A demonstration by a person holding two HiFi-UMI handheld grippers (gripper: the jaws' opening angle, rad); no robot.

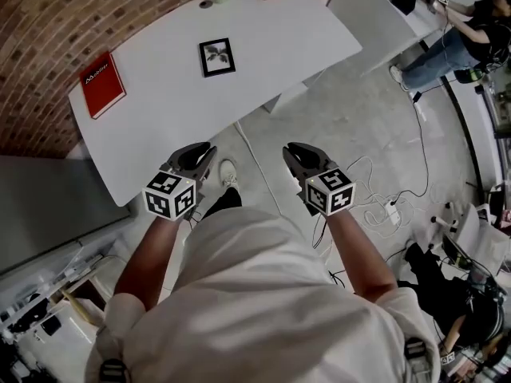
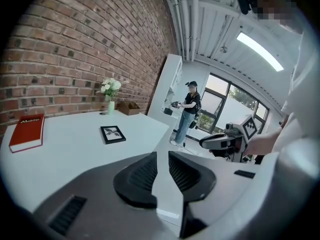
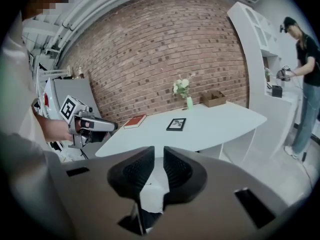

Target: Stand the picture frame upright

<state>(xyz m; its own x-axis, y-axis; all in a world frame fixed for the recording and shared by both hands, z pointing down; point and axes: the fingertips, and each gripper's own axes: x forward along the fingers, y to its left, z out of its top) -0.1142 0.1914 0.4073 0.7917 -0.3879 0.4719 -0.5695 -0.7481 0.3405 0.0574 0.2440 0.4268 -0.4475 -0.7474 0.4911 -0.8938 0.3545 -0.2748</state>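
Currently logged, item by item.

- **Black-edged rectangular picture frame (image 1: 217,57) with a dark plant print:** laid flat, face up, on the white surface (image 1: 303,38). It is well ahead of both sets of fingers and roughly between their lines of reach.
- **Red hardback book (image 1: 102,84):** laid flat, ahead and to the left of the left fingers, well apart from the frame.
- **Left gripper (image 1: 196,156):** fingers held a little apart, nothing between them.
- **Right gripper (image 1: 302,156):** fingers parted by a narrow gap, likewise empty.

Both grippers are held short of the surface's near edge.

**Step in hand, as judged:** approach; nothing is yet touched.

**Recommended handling:** the fingers should be carried forward over the surface. One edge of the frame should be lifted by one pair while the opposite edge is steadied by the other, so that sliding is prevented. A rear stand, not visible from here, may need swinging out before release.
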